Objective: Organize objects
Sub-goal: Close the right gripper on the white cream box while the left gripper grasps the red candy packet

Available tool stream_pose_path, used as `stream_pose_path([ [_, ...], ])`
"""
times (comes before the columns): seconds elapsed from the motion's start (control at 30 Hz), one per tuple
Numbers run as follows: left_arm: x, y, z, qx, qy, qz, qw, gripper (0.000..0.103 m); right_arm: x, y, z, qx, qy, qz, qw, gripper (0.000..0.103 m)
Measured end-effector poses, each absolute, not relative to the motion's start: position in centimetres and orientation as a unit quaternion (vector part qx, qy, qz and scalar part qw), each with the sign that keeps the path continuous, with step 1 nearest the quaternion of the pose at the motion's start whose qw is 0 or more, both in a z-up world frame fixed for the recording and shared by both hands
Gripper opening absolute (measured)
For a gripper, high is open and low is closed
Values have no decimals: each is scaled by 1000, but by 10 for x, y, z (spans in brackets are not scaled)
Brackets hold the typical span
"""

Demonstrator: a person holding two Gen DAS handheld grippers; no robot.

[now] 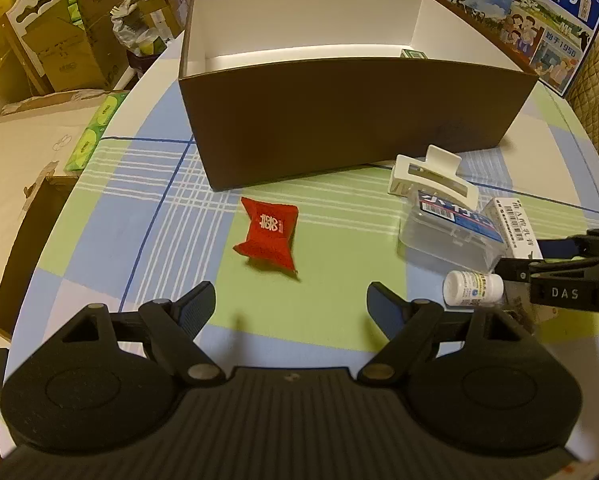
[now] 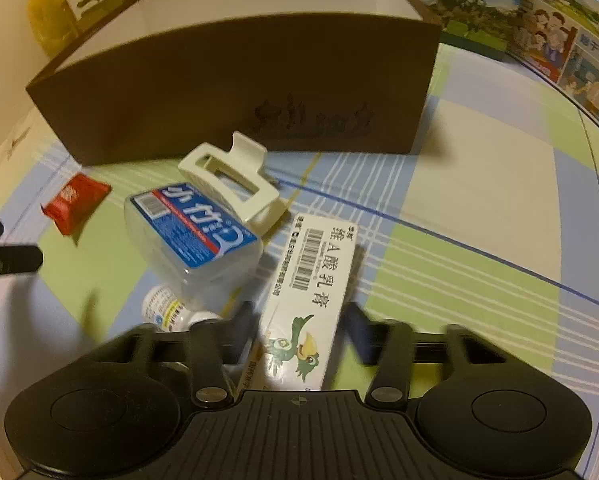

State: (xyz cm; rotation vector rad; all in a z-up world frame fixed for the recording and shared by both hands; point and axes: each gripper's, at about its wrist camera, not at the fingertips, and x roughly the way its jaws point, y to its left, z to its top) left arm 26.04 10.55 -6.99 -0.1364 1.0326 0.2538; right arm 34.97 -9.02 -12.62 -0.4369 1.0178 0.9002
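A brown open box (image 1: pixel 339 120) with a white inside stands at the back of the table; it also shows in the right wrist view (image 2: pixel 235 80). A red packet (image 1: pixel 268 234) lies in front of it, just ahead of my open, empty left gripper (image 1: pixel 291 308). To the right lie a white hair claw (image 1: pixel 431 176), a clear plastic case with a blue label (image 1: pixel 451 228), a small white bottle (image 1: pixel 473 289) and a white ointment carton (image 2: pixel 311 300). My right gripper (image 2: pixel 299 336) straddles the carton's near end, fingers on both sides, blurred.
A small green item (image 1: pixel 413 54) sits inside the box at its far right corner. A blue milk carton case (image 1: pixel 551 20) stands behind the box. Cardboard boxes and green tissue packs (image 1: pixel 95 132) crowd the floor left of the round table's edge.
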Motion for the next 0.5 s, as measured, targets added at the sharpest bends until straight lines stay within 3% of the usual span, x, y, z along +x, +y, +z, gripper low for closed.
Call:
stream_pose_path([
  [0.2,271,114,-82,-57,495,126,858,78,357,-94,-123,-211,460,409,760,36],
  [0.5,298,129,-97,-32,496,127,858,66,379,-119,-127,-197,472,377,772,36],
])
